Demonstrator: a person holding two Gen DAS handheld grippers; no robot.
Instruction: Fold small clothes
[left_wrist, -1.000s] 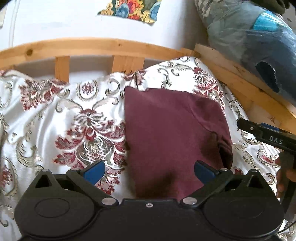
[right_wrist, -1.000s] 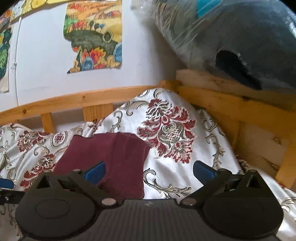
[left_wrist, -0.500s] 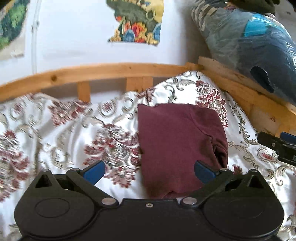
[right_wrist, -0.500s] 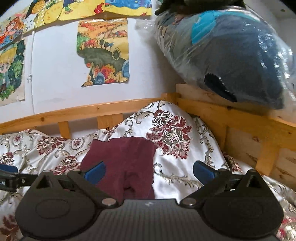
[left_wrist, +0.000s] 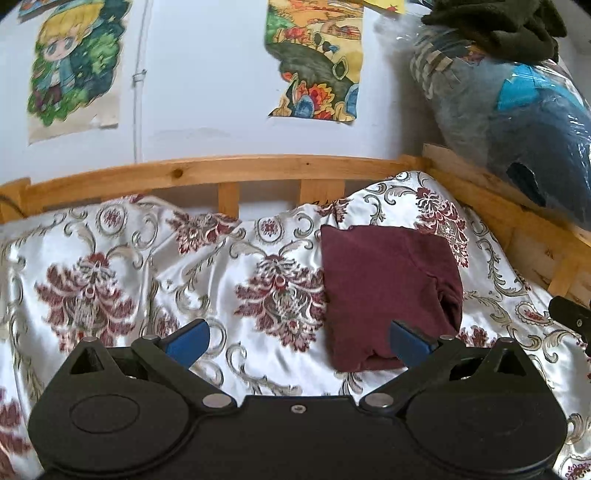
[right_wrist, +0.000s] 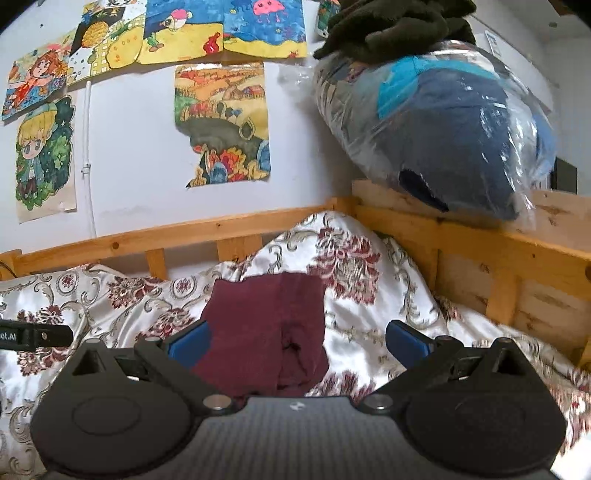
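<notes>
A folded maroon garment (left_wrist: 388, 291) lies flat on the patterned satin bedspread (left_wrist: 147, 273); it also shows in the right wrist view (right_wrist: 266, 325). My left gripper (left_wrist: 298, 341) is open and empty, held above the bed, with the garment in front of its right finger. My right gripper (right_wrist: 295, 341) is open and empty, held above the bed with the garment ahead of its left finger. The tip of the right gripper shows at the left wrist view's right edge (left_wrist: 570, 314), and the tip of the left gripper at the right wrist view's left edge (right_wrist: 33, 336).
A wooden bed rail (left_wrist: 229, 173) runs along the back, and a wooden side rail (right_wrist: 480, 240) along the right. A plastic-wrapped bundle of blue bedding (right_wrist: 443, 129) sits on the right rail, with dark cloth (right_wrist: 391, 26) on top. Drawings hang on the white wall (left_wrist: 207, 92).
Both grippers have pulled back and up from the folded garment, which now looks smaller and farther away. More of the wall and the drawings is in view. The garment has not moved.
</notes>
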